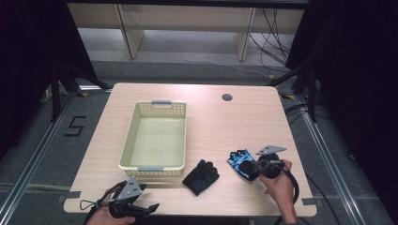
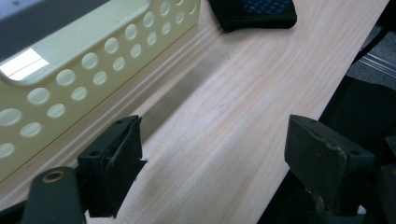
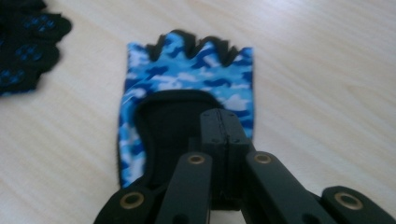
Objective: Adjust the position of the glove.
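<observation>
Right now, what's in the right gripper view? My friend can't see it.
The right gripper has its black fingers closed together over a blue camouflage fingerless glove lying on a pale wooden table. A black glove with blue dots lies at the upper left.

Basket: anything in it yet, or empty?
Empty. The high view shows the basket with a bare floor; both gloves, the black one and the blue camouflage one, lie on the table outside it.

Left gripper [image 2: 212, 163] agape above table [image 2: 233, 107], beside basket [image 2: 93, 70].
</observation>
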